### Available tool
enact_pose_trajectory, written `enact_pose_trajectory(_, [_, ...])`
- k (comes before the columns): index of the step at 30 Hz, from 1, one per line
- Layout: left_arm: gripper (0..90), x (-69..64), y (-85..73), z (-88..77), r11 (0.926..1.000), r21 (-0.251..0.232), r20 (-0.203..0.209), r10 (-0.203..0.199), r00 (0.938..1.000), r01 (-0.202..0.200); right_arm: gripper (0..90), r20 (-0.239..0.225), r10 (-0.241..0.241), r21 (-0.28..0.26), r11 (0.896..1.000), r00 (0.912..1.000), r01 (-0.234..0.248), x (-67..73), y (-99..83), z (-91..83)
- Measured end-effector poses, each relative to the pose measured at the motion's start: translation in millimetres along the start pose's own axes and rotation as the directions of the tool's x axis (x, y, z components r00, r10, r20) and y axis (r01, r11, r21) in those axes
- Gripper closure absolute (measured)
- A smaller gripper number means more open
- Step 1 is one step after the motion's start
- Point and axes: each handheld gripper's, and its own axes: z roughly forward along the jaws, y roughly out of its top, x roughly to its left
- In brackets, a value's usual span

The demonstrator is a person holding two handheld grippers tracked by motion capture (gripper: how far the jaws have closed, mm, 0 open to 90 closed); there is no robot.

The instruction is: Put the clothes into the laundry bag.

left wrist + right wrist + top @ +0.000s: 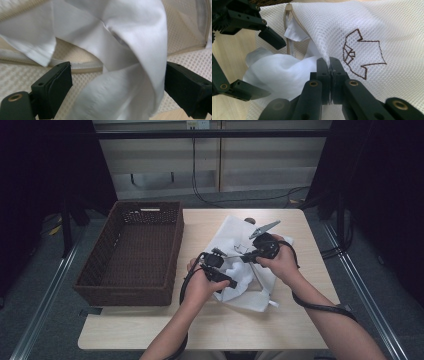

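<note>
Two tools work on a white mesh laundry bag (245,270) that lies in the middle of the light wooden counter (210,330), right of a dark wicker basket (131,255).

In the right gripper view, the right tool (329,61) is at the lower centre, and its jaws are pressed together on the edge of the mesh bag, beside a brown embroidered outline (362,56) on the mesh. The bag's beige zipper border (288,15) runs in the upper left of that frame.

A white cloth (125,75) comes out of the bag's opening. In the left gripper view, the left tool (117,85) has its jaws wide apart, one at each lower side of the frame; the cloth hangs between them, and the pads do not press it.
</note>
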Motion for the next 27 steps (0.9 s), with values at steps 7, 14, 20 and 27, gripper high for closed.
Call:
enact_pose_trajectory(7, [13.9, -2.5, -5.1, 1.7, 0.9999, 0.011, 0.004, 0.004, 1.0000, -0.004, 88.3, -0.004, 0.004, 0.004, 1.000, 1.0000, -0.004, -0.1, -0.6, -0.7])
enact_pose_trajectory(14, [20.8, -2.6, -6.6, 4.8, 0.9998, 0.019, 0.007, -0.002, 1.0000, 0.002, 88.2, -0.004, -0.003, 0.003, 1.000, 1.0000, 0.003, -0.3, -1.0, -0.8])
enact_pose_trajectory(20, [34.7, -4.9, -5.9, 6.6, 0.9996, 0.025, 0.018, -0.014, 0.9997, 0.014, 88.2, -0.002, 0.000, 0.005, 1.000, 1.0000, 0.000, 0.0, -0.8, -1.1])
enact_pose_trajectory(27, [50.4, -7.0, -4.8, 10.2, 0.9989, 0.047, 0.046, -0.011, 0.9989, 0.009, 88.1, -0.001, 0.003, 0.007, 1.000, 1.0000, -0.003, 1.4, -1.3, -0.6])
